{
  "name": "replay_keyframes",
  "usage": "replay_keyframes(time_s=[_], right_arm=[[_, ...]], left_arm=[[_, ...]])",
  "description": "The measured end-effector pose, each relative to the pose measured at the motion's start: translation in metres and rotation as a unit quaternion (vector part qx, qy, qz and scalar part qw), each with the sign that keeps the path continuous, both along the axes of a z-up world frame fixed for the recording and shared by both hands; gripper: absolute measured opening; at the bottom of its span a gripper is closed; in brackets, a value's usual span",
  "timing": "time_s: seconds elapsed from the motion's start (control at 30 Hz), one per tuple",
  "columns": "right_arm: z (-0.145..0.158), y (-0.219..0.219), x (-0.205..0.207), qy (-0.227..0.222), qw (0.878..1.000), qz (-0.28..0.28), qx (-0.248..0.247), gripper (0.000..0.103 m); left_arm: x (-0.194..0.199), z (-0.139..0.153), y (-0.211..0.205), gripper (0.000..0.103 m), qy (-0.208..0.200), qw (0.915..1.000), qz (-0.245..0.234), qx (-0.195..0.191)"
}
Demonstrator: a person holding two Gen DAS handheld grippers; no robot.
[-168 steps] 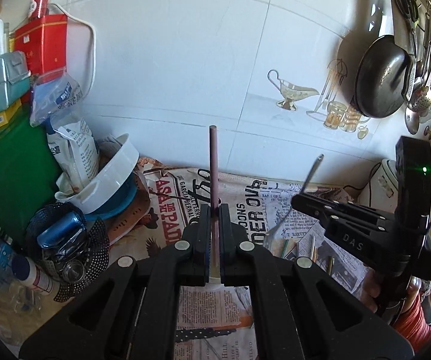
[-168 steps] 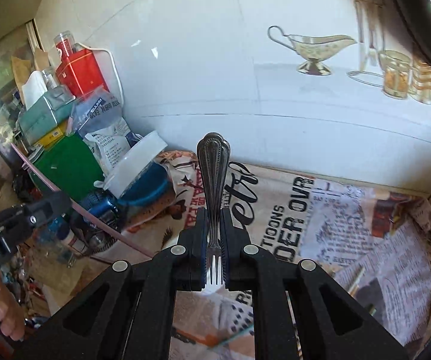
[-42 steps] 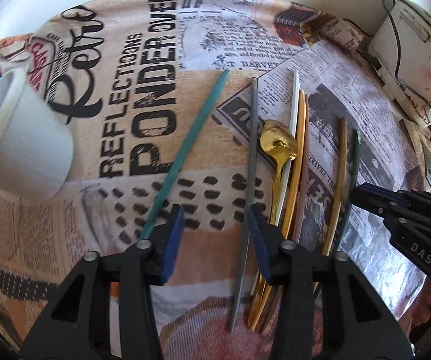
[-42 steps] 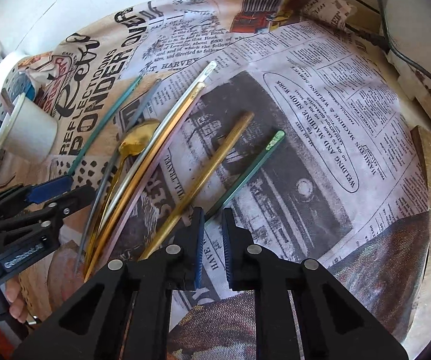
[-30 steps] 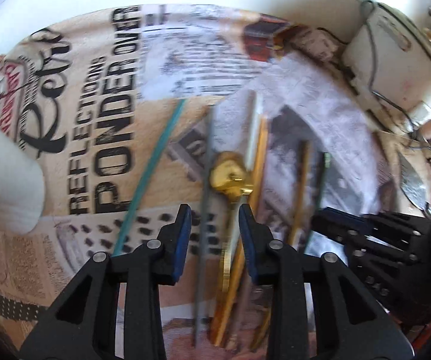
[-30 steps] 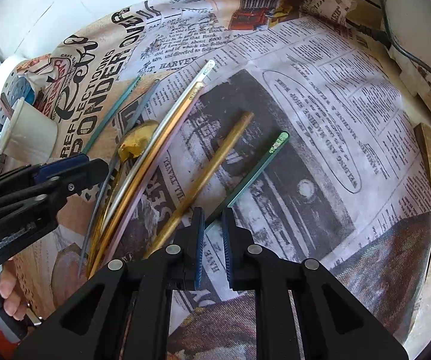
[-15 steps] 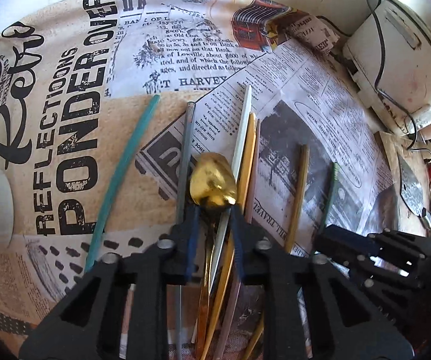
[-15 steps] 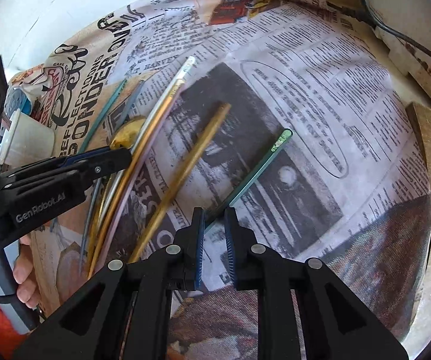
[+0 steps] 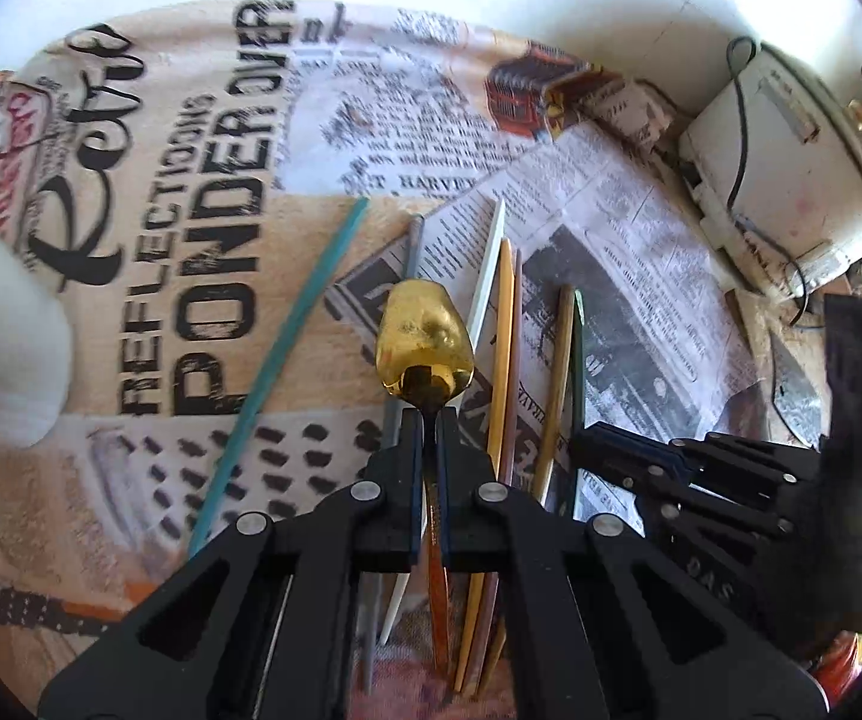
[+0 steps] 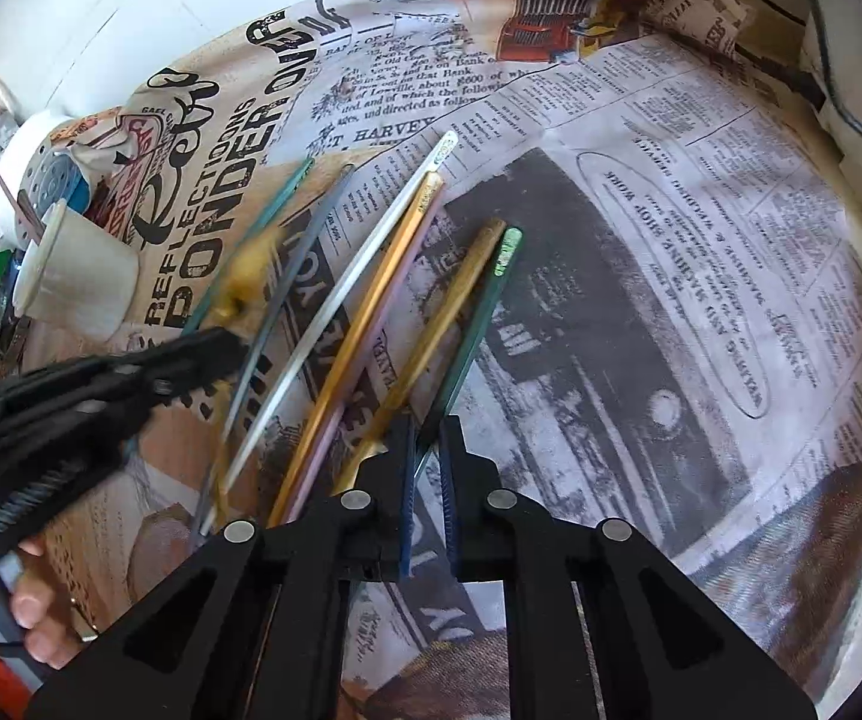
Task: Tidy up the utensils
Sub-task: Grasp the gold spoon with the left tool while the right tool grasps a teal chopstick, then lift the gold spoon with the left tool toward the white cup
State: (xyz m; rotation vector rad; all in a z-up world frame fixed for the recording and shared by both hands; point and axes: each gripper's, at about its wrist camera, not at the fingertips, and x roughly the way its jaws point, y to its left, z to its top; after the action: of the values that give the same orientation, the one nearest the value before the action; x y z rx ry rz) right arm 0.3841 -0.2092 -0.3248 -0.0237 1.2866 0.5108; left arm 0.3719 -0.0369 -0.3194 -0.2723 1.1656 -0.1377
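So far you've barely started: your left gripper (image 9: 429, 420) has just closed on the gold spoon (image 9: 423, 336) near the worktop's middle, your right gripper (image 10: 425, 429) pinches the green chopstick (image 10: 478, 324), and the white cup (image 10: 80, 276) waits by the left edge while several sticks remain.
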Motion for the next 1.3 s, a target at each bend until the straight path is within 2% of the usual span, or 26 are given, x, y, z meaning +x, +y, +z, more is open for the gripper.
replay_keyframes(time_s=[0.13, 0.3, 0.37, 0.4, 0.47, 0.53, 0.7, 0.77, 0.9, 0.97, 1.1, 1.2, 1.23, 1.3], right_arm=[[0.004, -0.003, -0.004, -0.03, 0.999, 0.011, -0.041, 0.003], [0.0, -0.006, 0.006, -0.017, 0.998, 0.01, -0.06, 0.002], [0.003, -0.01, 0.008, -0.004, 0.999, -0.011, -0.045, 0.005], [0.004, -0.011, 0.009, 0.004, 0.999, -0.019, -0.034, 0.007], [0.005, -0.013, 0.008, 0.016, 0.999, -0.031, -0.014, 0.03], [0.007, -0.01, 0.004, 0.003, 0.999, -0.039, -0.017, 0.034], [0.0, 0.007, 0.004, -0.026, 0.996, -0.047, -0.066, 0.032], [0.0, 0.012, 0.007, -0.042, 0.994, -0.046, -0.09, 0.026], [0.0, 0.021, 0.012, -0.068, 0.99, -0.045, -0.117, 0.02], [0.001, 0.025, 0.015, -0.069, 0.99, -0.046, -0.114, 0.011], [0.001, 0.036, 0.022, -0.067, 0.992, -0.039, -0.102, 0.009], [0.0, 0.036, 0.023, -0.058, 0.995, -0.03, -0.075, 0.008], [0.0, 0.035, 0.021, -0.053, 0.996, -0.027, -0.067, 0.007], [0.0, 0.033, 0.019, -0.052, 0.996, -0.022, -0.066, 0.007]], left_arm=[[-0.016, 0.017, 0.008, 0.002, -0.027, 0.9995, 0.01, 0.011], [-0.031, 0.03, 0.014, 0.002, -0.048, 0.9987, 0.017, 0.011], [-0.038, 0.034, 0.019, 0.001, -0.055, 0.9982, 0.022, 0.01], [-0.04, 0.035, 0.02, 0.001, -0.057, 0.998, 0.024, 0.01], [-0.046, 0.038, 0.023, 0.001, -0.062, 0.9976, 0.029, 0.005], [-0.053, 0.041, 0.028, 0.001, -0.066, 0.9972, 0.033, 0.001], [-0.066, 0.05, 0.035, 0.0, -0.081, 0.9958, 0.042, 0.01], [-0.07, 0.055, 0.038, 0.0, -0.089, 0.995, 0.042, 0.01], [-0.073, 0.058, 0.041, 0.0, -0.096, 0.9946, 0.038, 0.01], [-0.072, 0.053, 0.042, 0.0, -0.087, 0.9955, 0.034, 0.014], [-0.073, 0.037, 0.05, 0.002, -0.057, 0.9972, 0.044, 0.019], [-0.077, 0.019, 0.061, 0.018, -0.026, 0.9979, 0.059, 0.008], [-0.078, 0.013, 0.065, 0.027, -0.016, 0.9977, 0.066, 0.001], [-0.078, 0.001, 0.072, 0.031, 0.001, 0.9964, 0.084, -0.008]])
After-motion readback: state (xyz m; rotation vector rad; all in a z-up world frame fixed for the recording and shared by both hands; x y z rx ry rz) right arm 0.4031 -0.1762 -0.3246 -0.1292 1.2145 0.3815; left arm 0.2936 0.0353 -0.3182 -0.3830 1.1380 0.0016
